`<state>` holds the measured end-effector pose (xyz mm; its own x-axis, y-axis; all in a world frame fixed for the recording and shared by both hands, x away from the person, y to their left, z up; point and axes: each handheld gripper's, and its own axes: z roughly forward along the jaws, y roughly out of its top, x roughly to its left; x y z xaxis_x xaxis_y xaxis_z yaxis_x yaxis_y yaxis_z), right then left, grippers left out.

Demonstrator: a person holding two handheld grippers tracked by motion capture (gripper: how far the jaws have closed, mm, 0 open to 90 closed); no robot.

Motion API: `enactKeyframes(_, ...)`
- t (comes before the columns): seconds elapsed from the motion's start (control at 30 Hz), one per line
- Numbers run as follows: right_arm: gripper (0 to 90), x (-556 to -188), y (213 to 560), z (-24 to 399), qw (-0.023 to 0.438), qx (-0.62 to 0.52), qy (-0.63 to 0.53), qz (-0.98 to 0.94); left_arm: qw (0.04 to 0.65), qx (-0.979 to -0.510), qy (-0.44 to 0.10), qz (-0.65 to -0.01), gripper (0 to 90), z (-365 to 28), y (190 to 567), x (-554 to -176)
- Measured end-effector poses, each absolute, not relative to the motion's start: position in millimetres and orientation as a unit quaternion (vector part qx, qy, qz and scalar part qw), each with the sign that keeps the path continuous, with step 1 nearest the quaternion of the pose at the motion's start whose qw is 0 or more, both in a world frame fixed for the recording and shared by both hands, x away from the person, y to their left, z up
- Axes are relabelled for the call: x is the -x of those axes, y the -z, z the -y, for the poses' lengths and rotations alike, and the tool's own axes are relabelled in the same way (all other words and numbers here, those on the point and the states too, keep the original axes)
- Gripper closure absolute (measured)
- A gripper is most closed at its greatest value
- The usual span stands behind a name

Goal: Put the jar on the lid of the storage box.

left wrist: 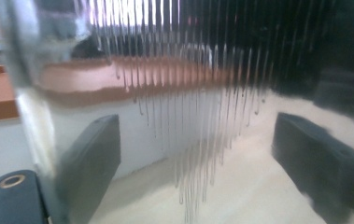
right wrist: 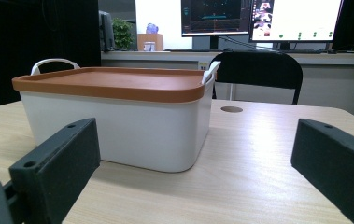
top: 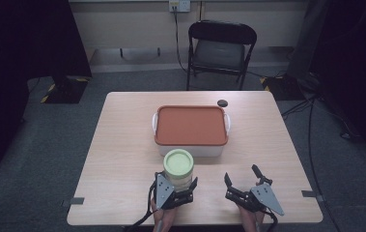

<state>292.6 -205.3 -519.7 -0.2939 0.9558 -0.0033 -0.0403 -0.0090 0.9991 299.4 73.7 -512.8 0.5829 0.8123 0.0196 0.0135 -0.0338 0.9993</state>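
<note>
I see grey carpet (top: 35, 159) all around the wooden table (top: 122, 145). Straight ahead of the grippers, past the table's far edge, a black folding chair (top: 221, 48) faces me. Behind it runs a pale wall (top: 132, 24) with a socket (top: 179, 5) and a cable hanging down. Dark curtains (top: 21, 38) close off both sides. From the right gripper view, a desk (right wrist: 165, 56) beyond the chair carries lit monitors (right wrist: 258, 16) and a small plant (right wrist: 122, 32).

The lidded box (top: 190, 127) blocks the middle of the counter (top: 118, 145), and the jar (top: 178, 169) stands just in front of it. Bare counter runs open down both flanks. Ahead of the right hand-held gripper (top: 244, 180), wood lies free up to the box wall.
</note>
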Motion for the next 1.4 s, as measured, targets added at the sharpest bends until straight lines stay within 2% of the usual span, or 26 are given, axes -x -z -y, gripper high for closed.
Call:
enactKeyframes(0.7, 0.4, -292, 520, 205, 0.431, -0.409, -0.58, -0.557, 0.627, -0.633, -0.315, -0.326, 11.6, -84, 497, -299)
enactKeyframes(1.4, 0.4, -291, 520, 205, 0.43, -0.408, -0.582, -0.557, 0.611, -0.646, -0.338, -0.309, 11.6, -81, 484, -308)
